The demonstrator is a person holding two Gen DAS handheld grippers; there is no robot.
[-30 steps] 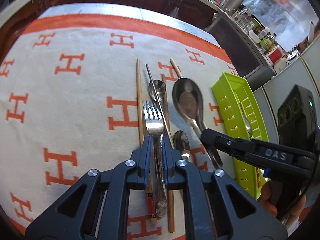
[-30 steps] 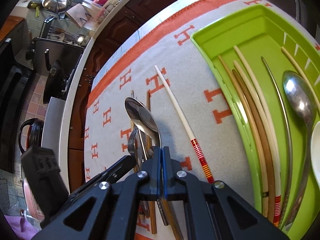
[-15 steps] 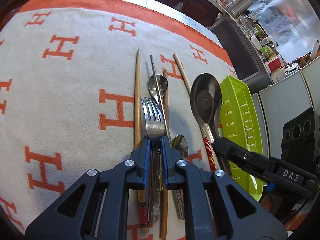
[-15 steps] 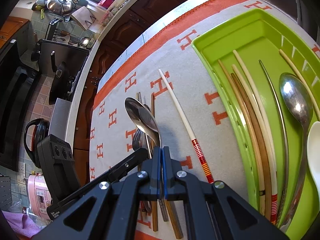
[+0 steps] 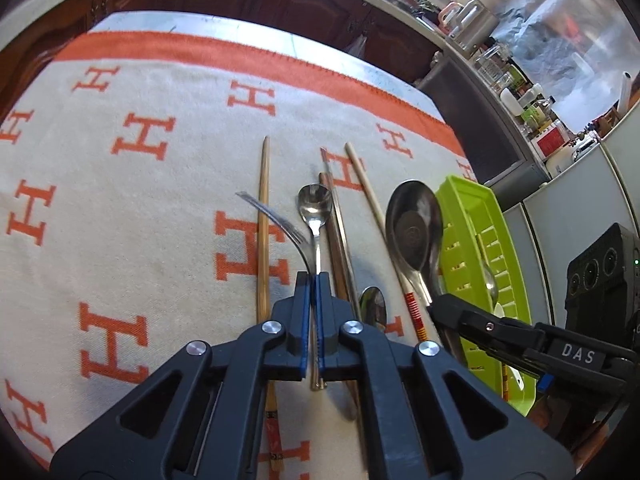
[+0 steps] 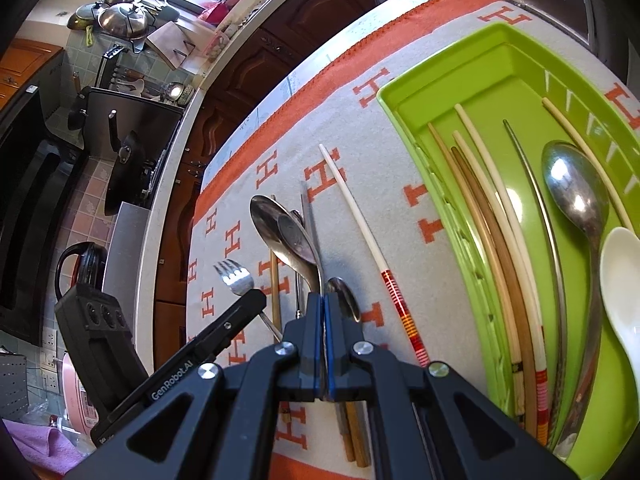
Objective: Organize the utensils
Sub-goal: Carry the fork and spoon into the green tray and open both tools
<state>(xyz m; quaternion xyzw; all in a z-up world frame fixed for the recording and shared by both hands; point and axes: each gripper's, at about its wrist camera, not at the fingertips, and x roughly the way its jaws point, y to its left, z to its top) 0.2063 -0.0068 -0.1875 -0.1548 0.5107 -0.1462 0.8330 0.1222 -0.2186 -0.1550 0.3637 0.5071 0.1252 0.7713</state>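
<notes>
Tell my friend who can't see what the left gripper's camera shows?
The left gripper is shut on a fork, lifting it above a cream cloth with orange H's. Chopsticks and spoons lie on the cloth; at right, the right gripper holds a big spoon beside a green tray.

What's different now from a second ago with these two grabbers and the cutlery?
The left gripper has just closed its jaws on the fork and raised it off the cloth, tines tipped up to the left. The right gripper still pinches the big spoon above the cloth. The chopsticks, small spoons and green tray lie as before.
</notes>
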